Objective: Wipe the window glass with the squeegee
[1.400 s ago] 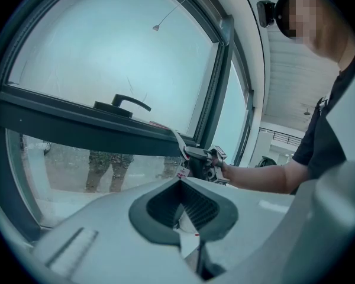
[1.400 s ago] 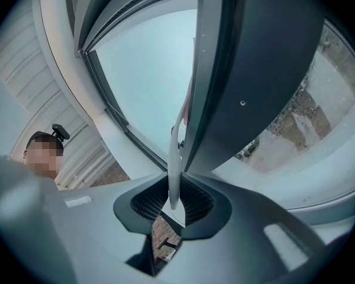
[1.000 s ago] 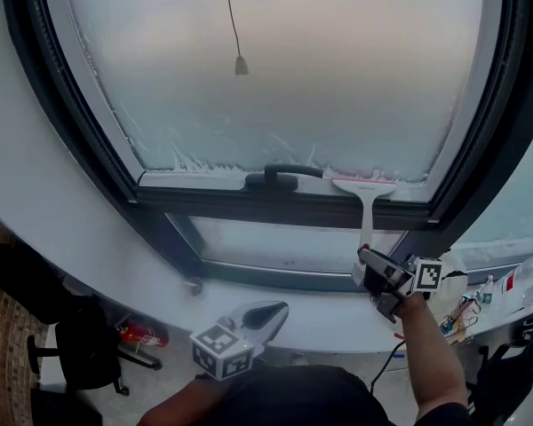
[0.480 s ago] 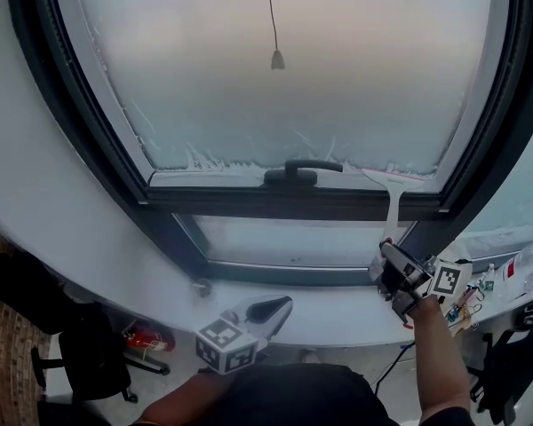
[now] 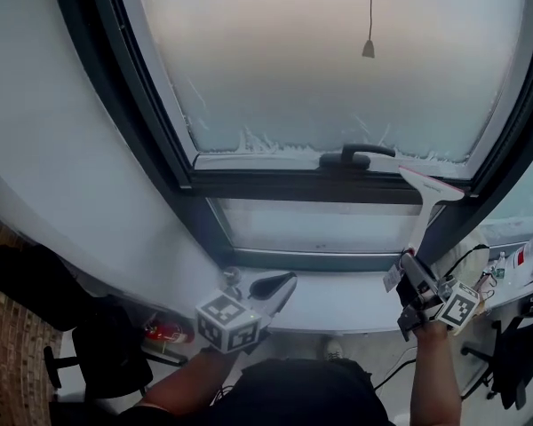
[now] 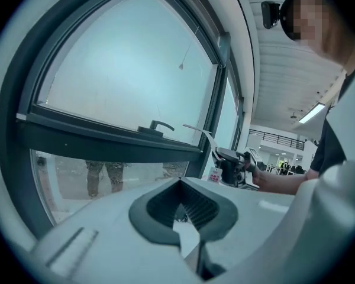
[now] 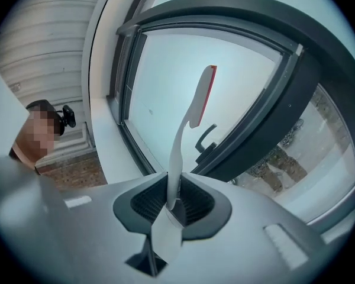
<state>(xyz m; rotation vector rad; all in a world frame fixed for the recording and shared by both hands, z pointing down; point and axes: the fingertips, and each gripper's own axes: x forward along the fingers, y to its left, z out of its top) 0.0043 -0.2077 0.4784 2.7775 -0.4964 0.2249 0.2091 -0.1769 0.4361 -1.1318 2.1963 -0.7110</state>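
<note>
The white squeegee (image 5: 429, 189) with a pink blade edge lies tilted over the dark frame at the lower right corner of the frosted window glass (image 5: 338, 51). Its handle runs down into my right gripper (image 5: 417, 293), which is shut on it. In the right gripper view the squeegee (image 7: 192, 105) rises from my right gripper (image 7: 173, 201) toward the glass (image 7: 177, 70). My left gripper (image 5: 271, 287) hangs low in front of the sill, shut and empty. The left gripper view shows the left gripper (image 6: 183, 209) pointing at the lower pane, with the squeegee (image 6: 202, 134) to the right.
A black window handle (image 5: 360, 156) sits on the frame just left of the squeegee head. A cord with a pull (image 5: 369, 49) hangs before the glass. The white sill (image 5: 338, 295) runs below. A dark chair (image 5: 98, 353) stands lower left, with desk clutter (image 5: 515, 269) at right.
The squeegee head has slipped down off the bottom edge of the glass onto the frame and tilted. My right gripper has dropped lower. The head view has swung left.
</note>
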